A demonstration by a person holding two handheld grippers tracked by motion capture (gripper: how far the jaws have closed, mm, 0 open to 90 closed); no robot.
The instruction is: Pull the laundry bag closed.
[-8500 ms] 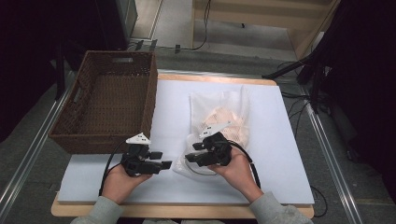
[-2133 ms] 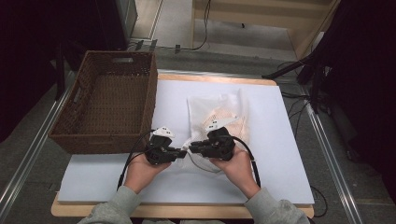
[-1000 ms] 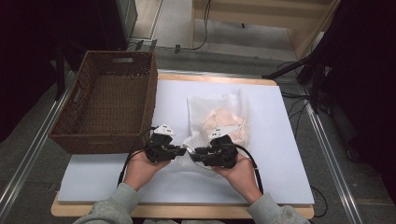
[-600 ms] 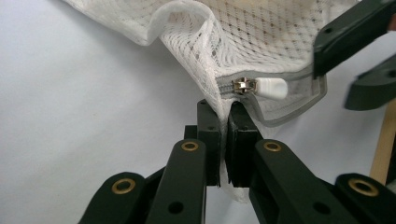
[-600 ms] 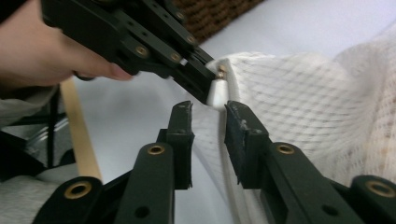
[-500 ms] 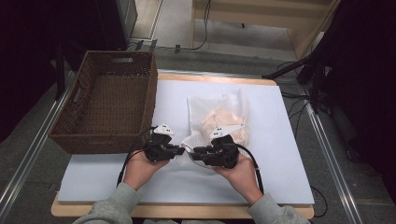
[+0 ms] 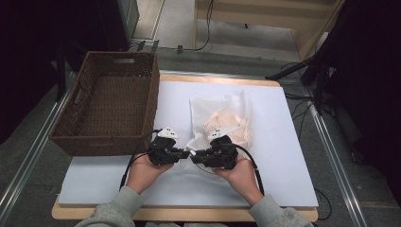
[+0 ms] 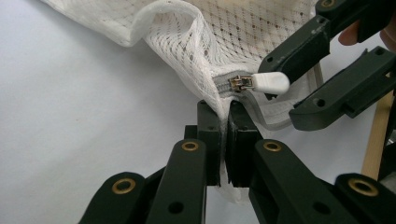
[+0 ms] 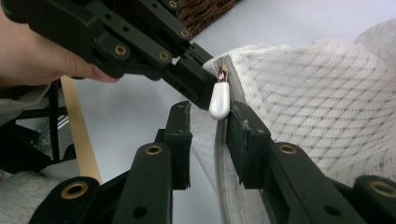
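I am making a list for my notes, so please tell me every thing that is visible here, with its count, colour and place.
Mesh bag: one, white with peach contents, middle of the table, near edge lifted.
Zipper pull: one, white, at the bag's near corner, between the right gripper's open fingers.
Wicker basket: one, dark brown, left of the bag, nothing visible inside.
Table: one, white top with wooden edge.
Left gripper: one, black, shut on the bag's edge beside the zipper.
Right gripper: one, black, open around the pull.
Hands: two, grey sleeves, near edge.
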